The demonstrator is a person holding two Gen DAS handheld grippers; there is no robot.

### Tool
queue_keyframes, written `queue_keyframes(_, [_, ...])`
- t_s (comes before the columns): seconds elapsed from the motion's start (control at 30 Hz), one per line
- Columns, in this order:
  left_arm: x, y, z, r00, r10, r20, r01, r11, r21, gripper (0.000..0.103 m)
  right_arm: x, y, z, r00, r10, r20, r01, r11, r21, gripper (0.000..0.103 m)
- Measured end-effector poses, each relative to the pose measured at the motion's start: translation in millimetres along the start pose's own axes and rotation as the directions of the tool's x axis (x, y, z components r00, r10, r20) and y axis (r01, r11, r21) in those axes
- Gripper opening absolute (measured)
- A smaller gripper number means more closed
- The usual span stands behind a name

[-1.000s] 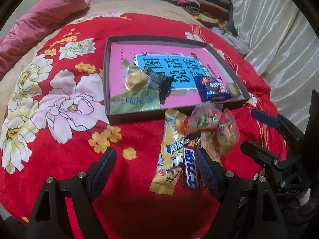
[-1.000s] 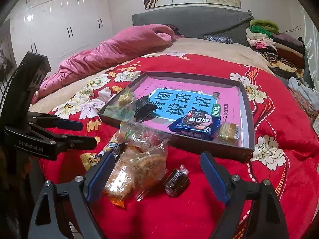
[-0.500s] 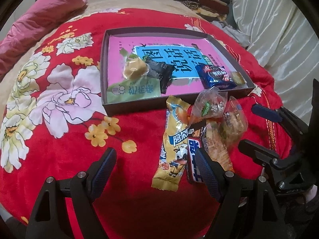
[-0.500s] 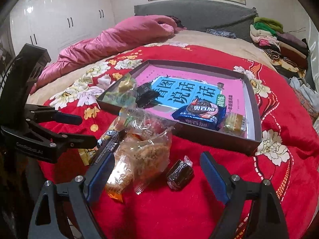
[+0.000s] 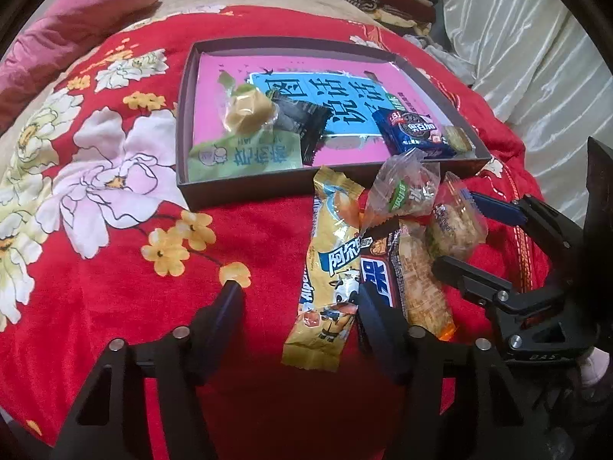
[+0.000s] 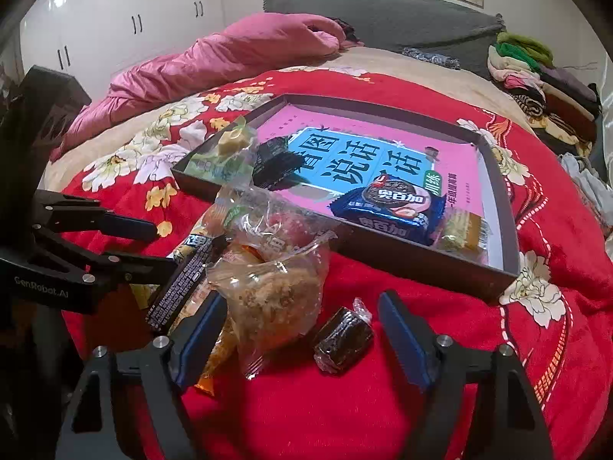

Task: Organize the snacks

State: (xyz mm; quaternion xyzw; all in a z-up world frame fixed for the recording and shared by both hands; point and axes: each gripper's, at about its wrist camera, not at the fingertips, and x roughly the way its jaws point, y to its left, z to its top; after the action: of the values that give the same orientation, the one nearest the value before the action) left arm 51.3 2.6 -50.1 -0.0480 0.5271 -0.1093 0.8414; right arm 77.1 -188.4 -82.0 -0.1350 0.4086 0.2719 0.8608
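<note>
Both grippers have edged lower over the bed since a second ago, jaws narrowing. Left gripper (image 5: 299, 299) has just been closing around the yellow Alpenliebe candy bar (image 5: 329, 268), which lies between its jaws though the pads do not yet press it; jaws released. Right gripper (image 6: 302, 322), also closing, straddles a clear bag of floss-topped pastry (image 6: 276, 291) and a small dark wrapped sweet (image 6: 343, 341), gripping neither. Loose snacks sit piled on the red floral blanket (image 5: 115, 249), near side of the shallow dark tray (image 5: 245, 191), apparently awaiting transfer. Already inside the tray are a blue cookie pack (image 6: 387, 207) and a green packet (image 5: 245, 153), both printed in Chinese. "GenRobot.AI" shows on the left gripper's body.
</note>
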Motion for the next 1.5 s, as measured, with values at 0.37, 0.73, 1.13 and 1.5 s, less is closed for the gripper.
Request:
queue_keyframes(0.37, [6.9,-4.0,4.1,1.0,-0.015,0.007,0.015,1.0,0.0,0.047,8.2,-0.6,3.5,0.998,0.057,0.01,-0.057,0.998,-0.009,0.06])
queue_keyframes(0.73, [16.8,-8.0,9.7,1.0,0.0,0.01,0.0,1.0,0.001,0.043,8.2,-3.0,8.2,0.995,0.095,0.023,-0.095,0.995,0.002,0.048])
queue_keyframes(1.13, [26.1,-14.4,15.3,0.999,0.02,0.029,-0.02,1.0,0.011,0.034,0.3,-18.8,10.4,0.992,0.111,0.061,-0.115,0.99,0.076,0.047])
queue_keyframes(1.5, [18.8,-12.4,11.0,0.999,-0.015,0.04,0.014,1.0,0.01,0.018,-4.1,-27.8,11.5,0.987,0.132,0.091,-0.142,0.983,0.115,0.045])
